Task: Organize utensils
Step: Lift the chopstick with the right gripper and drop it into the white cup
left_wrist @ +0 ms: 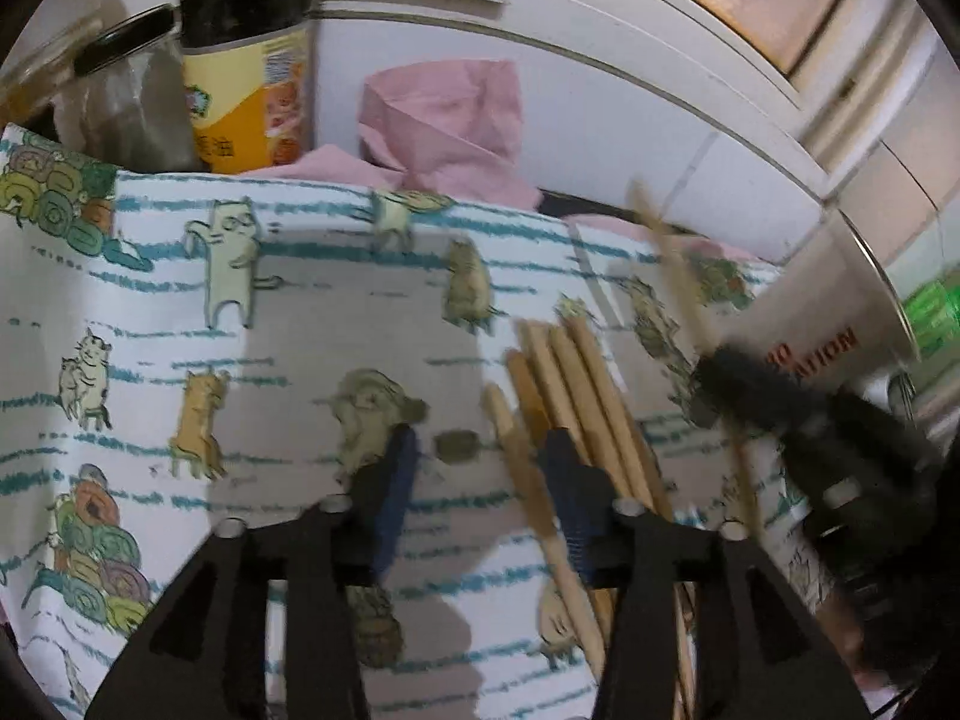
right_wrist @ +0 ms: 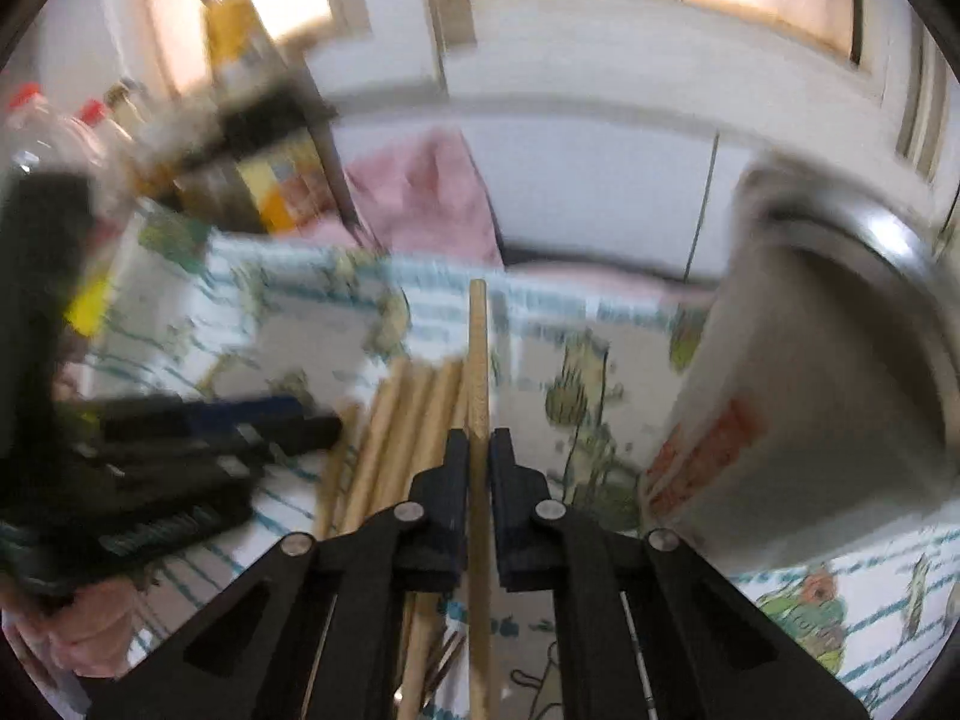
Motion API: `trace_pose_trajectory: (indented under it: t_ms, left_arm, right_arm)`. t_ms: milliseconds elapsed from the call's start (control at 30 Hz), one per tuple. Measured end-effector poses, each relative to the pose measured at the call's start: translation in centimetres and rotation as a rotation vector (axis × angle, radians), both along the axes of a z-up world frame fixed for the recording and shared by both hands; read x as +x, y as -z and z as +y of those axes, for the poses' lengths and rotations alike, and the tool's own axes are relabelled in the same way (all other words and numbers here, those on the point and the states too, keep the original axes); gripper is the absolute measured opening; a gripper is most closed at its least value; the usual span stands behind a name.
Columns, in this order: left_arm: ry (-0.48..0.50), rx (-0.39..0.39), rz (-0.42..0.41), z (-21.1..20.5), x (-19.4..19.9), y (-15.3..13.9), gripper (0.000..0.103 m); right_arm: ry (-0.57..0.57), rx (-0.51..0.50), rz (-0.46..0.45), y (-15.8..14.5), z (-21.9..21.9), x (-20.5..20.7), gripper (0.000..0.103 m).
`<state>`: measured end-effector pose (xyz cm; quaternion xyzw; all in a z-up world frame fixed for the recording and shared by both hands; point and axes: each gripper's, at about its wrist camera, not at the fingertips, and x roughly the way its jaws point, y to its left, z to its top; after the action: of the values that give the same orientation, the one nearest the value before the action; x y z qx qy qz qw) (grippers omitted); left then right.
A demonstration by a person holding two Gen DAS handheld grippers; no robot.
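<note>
The right gripper [right_wrist: 478, 450] pinches one chopstick [right_wrist: 478, 372] above the pile [right_wrist: 408, 420]; tip it upright before lowering into the cup [right_wrist: 798, 396]. The left gripper [left_wrist: 480, 468] hangs spread.

Left gripper [left_wrist: 480, 474]: jaws stood wide apart, empty.
Right gripper [right_wrist: 478, 462]: fingers apparently pinched shut; view blurred.

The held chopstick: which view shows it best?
The right wrist view. There the chopstick runs up the frame's middle, sharp, clamped between the right tool's fingers, above the loose pile. The left wrist view shows it only as a blurred slanted stick near the cup.
</note>
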<state>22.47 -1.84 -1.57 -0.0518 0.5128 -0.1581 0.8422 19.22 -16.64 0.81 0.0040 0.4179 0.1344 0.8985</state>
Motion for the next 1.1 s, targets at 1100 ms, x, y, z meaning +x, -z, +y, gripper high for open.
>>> trace_pose_trajectory:
  t_ms: [1100]
  left_arm:
    - [0.024, -0.057, -0.57, -8.0, -4.6, -20.4, 0.006]
  right_arm:
    - [0.192, 0.625, -0.57, -11.4, -15.7, -5.2, 0.007]
